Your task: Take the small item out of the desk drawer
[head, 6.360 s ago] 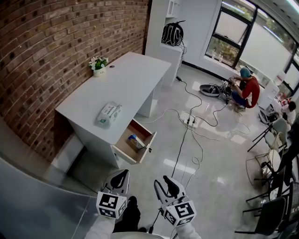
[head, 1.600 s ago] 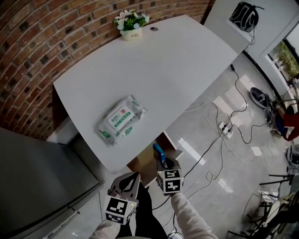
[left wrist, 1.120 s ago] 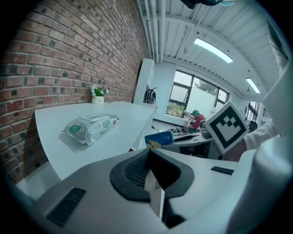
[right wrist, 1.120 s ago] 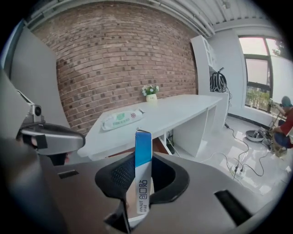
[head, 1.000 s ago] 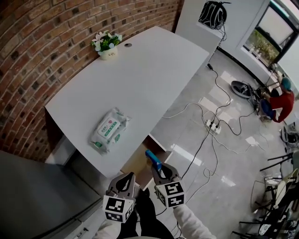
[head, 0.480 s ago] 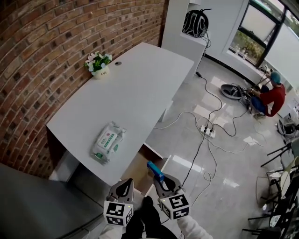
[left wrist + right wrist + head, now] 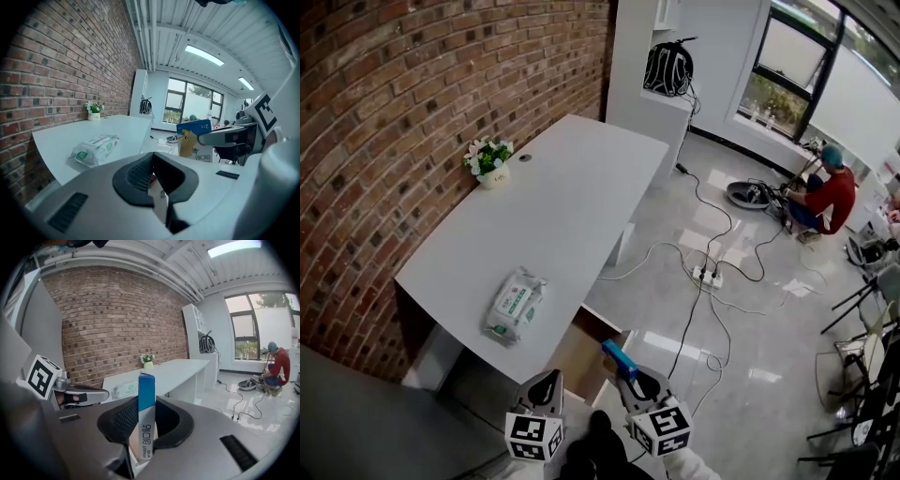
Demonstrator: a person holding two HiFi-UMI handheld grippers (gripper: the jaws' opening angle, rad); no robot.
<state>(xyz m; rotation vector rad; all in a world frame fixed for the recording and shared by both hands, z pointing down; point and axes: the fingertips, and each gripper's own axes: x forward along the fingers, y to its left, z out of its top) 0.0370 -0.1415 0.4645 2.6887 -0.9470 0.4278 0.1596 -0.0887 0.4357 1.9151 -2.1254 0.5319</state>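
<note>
My right gripper [image 7: 630,377] is shut on a small blue-and-white box [image 7: 618,357], held upright above the floor just right of the open desk drawer [image 7: 581,354]. In the right gripper view the box [image 7: 146,414] stands narrow edge toward me, with the jaws pressing on both its sides. The left gripper [image 7: 543,392] hangs beside it, shut with nothing in it. Seen in the left gripper view, the box [image 7: 194,139] is at the right. The white desk [image 7: 553,202] lies ahead.
A pack of wet wipes [image 7: 514,305] lies near the desk's front corner, a small flower pot [image 7: 490,161] by the brick wall. Cables and a power strip [image 7: 705,275] cross the floor. A person in red [image 7: 830,195] crouches far right. Chairs [image 7: 872,356] stand at the right.
Both grippers have dropped lower in the head view and drawn back from the desk and drawer. The box stays gripped in the right gripper.
</note>
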